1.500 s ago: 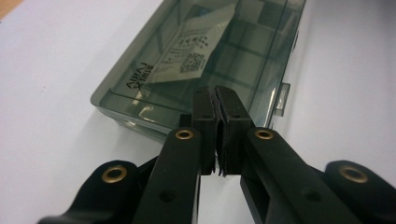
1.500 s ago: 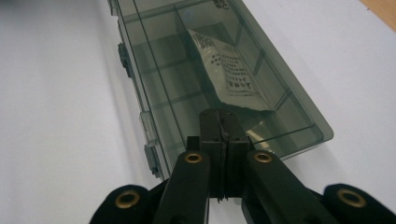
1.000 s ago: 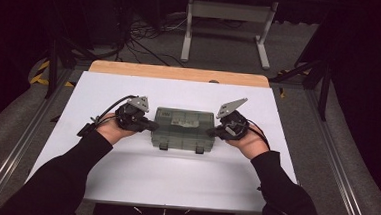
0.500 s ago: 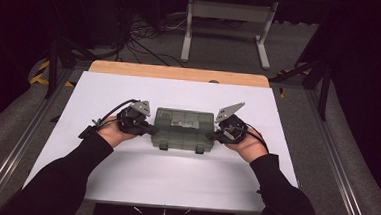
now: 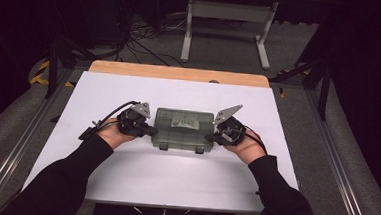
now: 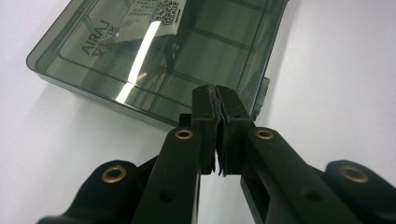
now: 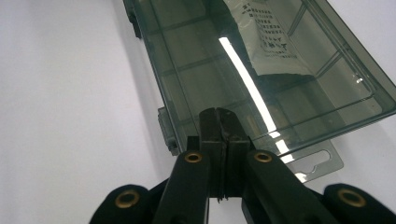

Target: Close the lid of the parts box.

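Box [image 5: 183, 129] in the same spot as a second ago, at the middle of the white table [image 5: 123, 183], long side across, two latches on the near edge; no shift, no turn. Both grippers likewise unmoved at its two short ends, jaws pressed together then as now.

Left gripper [image 5: 151, 130] against the left end of the box, held level and pointing inward, cupped from behind by the left hand [image 5: 111, 132], black sleeve running back to the near edge of the table, cable looping off to the left. Jaws fully closed with nothing between them; in the left gripper view [image 6: 217, 100] tips meeting right at the box's side wall, near one corner. Touching or just short of it: cannot tell.

Right gripper [image 5: 210, 137] mirrored at the right end, pointing inward, backed by the right hand [image 5: 246, 147], grey plate tilted up above it. Jaws shut tight, empty; in the right gripper view [image 7: 218, 120] tips at the box's end wall, beside a latch and above a flat hanging tab.

Box itself [image 6: 154, 51]: smoky see-through plastic, flat and rectangular, lid down, dividers showing inside, lettering on the lid, a white printed paper [image 7: 266, 42] under the lid, light streak across the top.
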Tool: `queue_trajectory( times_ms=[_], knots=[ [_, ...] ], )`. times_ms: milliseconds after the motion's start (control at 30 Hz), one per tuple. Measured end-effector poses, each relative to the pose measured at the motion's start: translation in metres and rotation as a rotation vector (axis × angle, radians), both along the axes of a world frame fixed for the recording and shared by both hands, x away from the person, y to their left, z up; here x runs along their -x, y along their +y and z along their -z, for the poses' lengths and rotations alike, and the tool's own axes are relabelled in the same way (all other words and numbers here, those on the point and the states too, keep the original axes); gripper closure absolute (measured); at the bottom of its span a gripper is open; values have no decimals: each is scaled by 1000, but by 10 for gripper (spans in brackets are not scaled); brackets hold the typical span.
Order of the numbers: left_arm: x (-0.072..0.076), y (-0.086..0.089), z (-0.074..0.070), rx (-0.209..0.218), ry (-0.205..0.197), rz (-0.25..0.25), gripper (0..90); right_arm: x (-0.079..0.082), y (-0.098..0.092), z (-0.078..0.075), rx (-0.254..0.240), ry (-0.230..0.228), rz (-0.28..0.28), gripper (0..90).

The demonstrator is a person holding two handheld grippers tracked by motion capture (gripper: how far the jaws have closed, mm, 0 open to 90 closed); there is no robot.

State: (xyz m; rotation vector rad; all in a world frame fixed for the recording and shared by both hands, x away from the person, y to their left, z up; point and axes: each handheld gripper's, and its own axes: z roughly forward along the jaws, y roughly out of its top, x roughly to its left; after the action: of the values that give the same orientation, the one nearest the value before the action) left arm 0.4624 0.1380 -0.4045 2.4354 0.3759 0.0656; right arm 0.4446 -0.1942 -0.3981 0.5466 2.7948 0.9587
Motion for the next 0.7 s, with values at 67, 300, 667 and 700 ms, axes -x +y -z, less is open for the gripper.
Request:
queue_trajectory(
  times_ms=[67,300,667,700],
  knots=[
    [1,0,0,-7,-8,1,870,0,-1,1,-7,0,2,898],
    [1,0,-1,6,-9,5,844,1,-2,0,-26,-1,10,897],
    [2,-1,-3,34,-6,8,823,2,-2,-2,-38,-6,12,896],
    [2,0,-4,37,-7,7,820,2,-1,-3,-41,-11,10,888]
  ],
)
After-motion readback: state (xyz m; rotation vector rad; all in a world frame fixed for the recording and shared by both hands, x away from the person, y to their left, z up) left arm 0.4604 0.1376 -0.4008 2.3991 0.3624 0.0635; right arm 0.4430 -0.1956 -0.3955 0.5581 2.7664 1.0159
